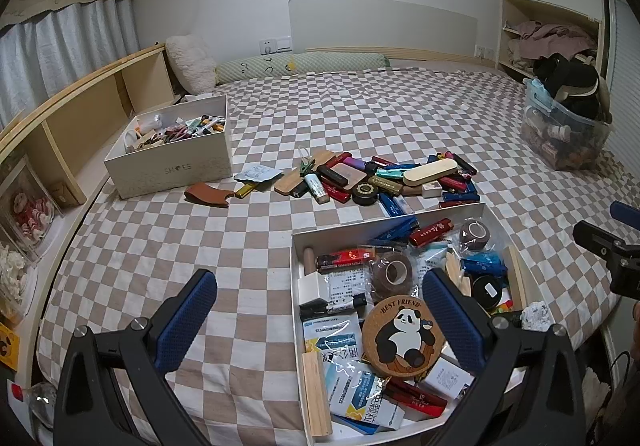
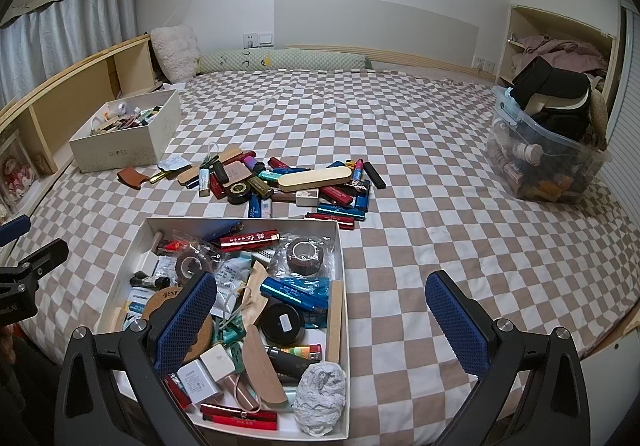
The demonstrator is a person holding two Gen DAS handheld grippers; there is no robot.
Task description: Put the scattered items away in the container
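Note:
A pile of scattered items (image 1: 384, 178) (image 2: 288, 182) lies mid-bed: lighters, small boxes, a beige oval case (image 1: 430, 171) (image 2: 314, 177), a round black tin (image 1: 365, 193). In front of it stands a shallow white box (image 1: 297, 286) (image 2: 344, 286) holding tape rolls, packets, a panda coaster (image 1: 404, 338) and a crumpled tissue (image 2: 320, 402). My left gripper (image 1: 320, 322) is open, one finger over the bed, the other over the box. My right gripper (image 2: 320, 322) is open too, its left finger above the box, and it is empty.
A cream shoe box (image 1: 172, 166) (image 2: 120, 154) full of small things sits at the left of the checkered bed (image 1: 200, 246). A clear plastic bin (image 1: 568, 138) (image 2: 548, 162) stands at the right. A brown leather piece (image 1: 208, 193) and a wrapper (image 1: 258, 172) lie nearby.

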